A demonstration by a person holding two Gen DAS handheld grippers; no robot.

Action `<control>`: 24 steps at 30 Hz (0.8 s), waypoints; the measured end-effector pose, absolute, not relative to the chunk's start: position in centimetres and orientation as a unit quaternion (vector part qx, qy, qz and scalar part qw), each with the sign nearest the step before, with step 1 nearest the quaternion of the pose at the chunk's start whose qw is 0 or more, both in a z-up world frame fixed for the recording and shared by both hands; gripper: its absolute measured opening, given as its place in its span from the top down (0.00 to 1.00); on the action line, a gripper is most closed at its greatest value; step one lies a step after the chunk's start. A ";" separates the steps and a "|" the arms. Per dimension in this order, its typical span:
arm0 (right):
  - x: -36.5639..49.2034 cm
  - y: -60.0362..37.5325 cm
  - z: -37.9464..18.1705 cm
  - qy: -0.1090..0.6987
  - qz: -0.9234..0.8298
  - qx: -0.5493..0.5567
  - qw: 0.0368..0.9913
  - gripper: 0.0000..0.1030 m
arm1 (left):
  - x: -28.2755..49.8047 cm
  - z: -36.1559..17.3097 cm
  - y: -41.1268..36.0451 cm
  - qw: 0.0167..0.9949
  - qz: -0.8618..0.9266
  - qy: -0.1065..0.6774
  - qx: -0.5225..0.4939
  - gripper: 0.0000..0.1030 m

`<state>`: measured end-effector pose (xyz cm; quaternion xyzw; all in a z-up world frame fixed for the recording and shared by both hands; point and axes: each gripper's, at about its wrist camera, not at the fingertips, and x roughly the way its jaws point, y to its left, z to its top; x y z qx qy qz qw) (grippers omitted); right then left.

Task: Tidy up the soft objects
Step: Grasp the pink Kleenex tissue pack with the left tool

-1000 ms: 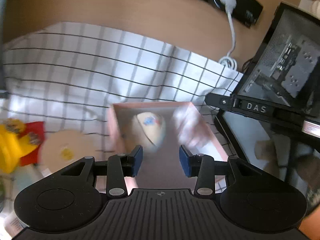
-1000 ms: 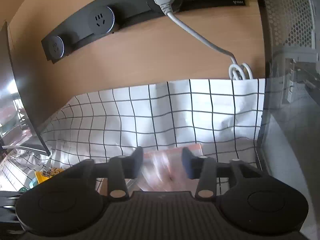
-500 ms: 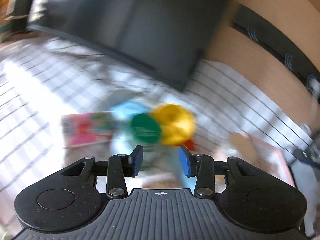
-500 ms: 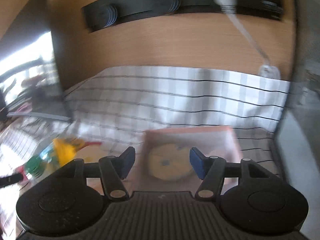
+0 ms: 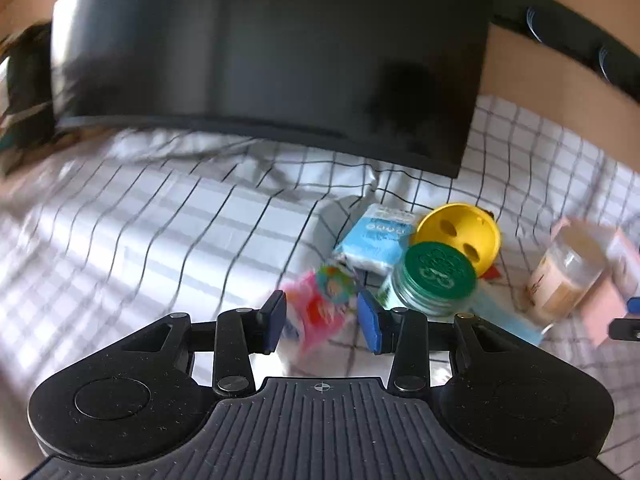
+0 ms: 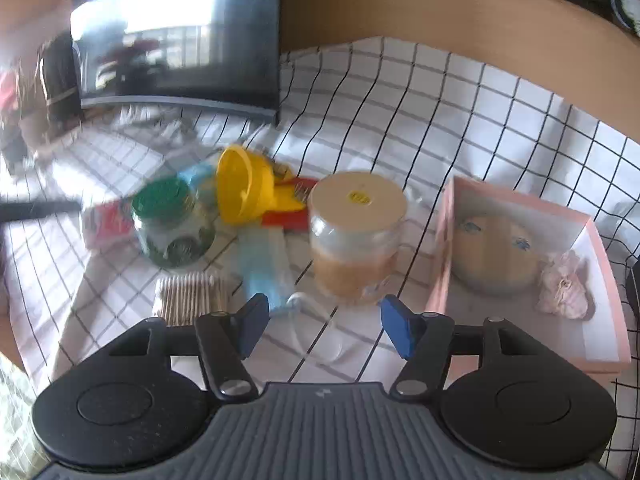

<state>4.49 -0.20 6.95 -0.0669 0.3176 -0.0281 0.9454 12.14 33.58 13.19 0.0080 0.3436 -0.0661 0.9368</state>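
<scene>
A white cloth (image 6: 460, 112) with a thin black grid covers the table, soft and creased. At ten o'clock a monitor (image 6: 180, 40) has a glossy, reflecting screen. The green-lidded jar (image 6: 172, 224) and the cream-lidded jar (image 6: 356, 240) look like clear, shiny plastic or glass. The yellow funnel (image 6: 244, 184) is smooth plastic. At three o'clock the pink box (image 6: 600, 280) looks like matt card. The pink packet (image 5: 320, 304) has a glossy wrapper.
</scene>
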 end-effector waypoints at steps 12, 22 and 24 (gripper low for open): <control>3.6 1.3 4.0 0.370 -0.052 -0.070 0.925 0.39 | 15.4 7.4 28.9 0.858 -0.145 0.367 0.330 0.52; 2.9 1.0 2.3 0.389 -0.059 -0.050 0.918 0.39 | 18.9 7.3 30.1 0.859 -0.154 0.415 0.258 0.37; 2.9 0.7 2.3 0.389 -0.061 -0.046 0.918 0.39 | 18.8 7.3 30.0 0.858 -0.153 0.415 0.260 0.37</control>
